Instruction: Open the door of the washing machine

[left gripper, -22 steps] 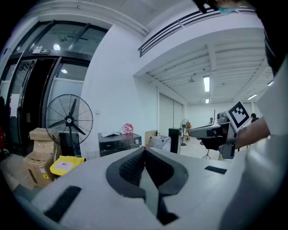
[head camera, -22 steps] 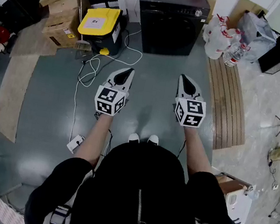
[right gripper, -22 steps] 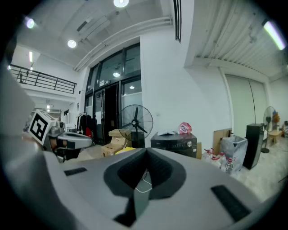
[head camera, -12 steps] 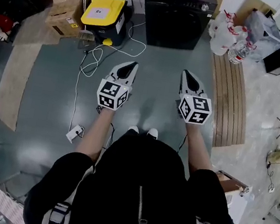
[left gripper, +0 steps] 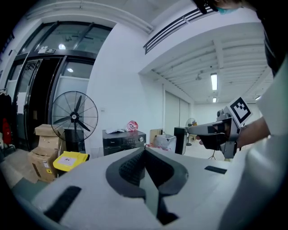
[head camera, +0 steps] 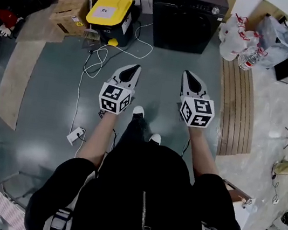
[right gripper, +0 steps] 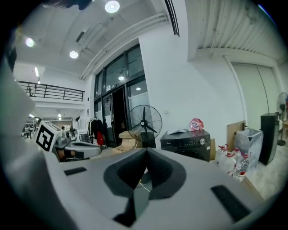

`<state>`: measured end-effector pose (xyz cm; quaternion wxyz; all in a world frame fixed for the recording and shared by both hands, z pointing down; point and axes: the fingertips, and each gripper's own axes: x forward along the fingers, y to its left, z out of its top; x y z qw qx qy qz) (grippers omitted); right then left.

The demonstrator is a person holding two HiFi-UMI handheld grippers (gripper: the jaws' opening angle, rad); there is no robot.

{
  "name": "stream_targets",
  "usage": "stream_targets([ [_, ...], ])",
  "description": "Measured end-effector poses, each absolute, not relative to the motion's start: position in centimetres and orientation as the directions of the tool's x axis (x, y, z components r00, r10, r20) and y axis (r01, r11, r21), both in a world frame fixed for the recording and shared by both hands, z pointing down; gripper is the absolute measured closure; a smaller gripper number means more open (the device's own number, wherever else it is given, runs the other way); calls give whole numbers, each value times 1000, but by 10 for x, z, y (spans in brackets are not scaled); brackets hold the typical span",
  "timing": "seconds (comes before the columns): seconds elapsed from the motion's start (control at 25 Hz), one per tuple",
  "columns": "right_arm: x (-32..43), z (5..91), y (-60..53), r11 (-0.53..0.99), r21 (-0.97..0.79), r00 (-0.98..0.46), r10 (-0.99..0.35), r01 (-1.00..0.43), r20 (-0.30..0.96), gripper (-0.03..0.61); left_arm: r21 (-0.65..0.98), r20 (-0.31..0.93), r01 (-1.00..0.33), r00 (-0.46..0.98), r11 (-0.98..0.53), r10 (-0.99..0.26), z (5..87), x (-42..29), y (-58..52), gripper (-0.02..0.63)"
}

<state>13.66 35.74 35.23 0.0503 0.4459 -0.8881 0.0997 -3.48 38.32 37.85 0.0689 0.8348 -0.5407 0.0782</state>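
With the left tongs (head camera: 132, 72) closed on nothing, the washing machine (head camera: 188, 4) well ahead on the floor (head camera: 164, 60), its door (head camera: 180, 33) shut, and the right tongs (head camera: 190, 77) likewise closed and empty, the machine is best approached squarely before either pair is spread.

The washing machine (head camera: 186, 16) is black, the box (head camera: 111, 12) beside it black with a yellow lid, the floor (head camera: 49, 90) dull grey-green under a white cable (head camera: 94, 67), the slatted boards (head camera: 236, 108) brown, and the left tool (head camera: 136, 68) and right tool (head camera: 187, 73) pale grey with black-and-white square markers
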Motion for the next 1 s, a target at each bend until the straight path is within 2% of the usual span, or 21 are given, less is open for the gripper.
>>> stream_targets([
  [0.32,109,360,281,554,-135,-570,-798,-821,195,575,30,194,-896,440,-443,-877,381,-54,299,609],
  [1.0,-3,356,111,445,-159,-471,-851,-882,232,574,56,189,-840,540,-540,-820,379,-153,114,609],
])
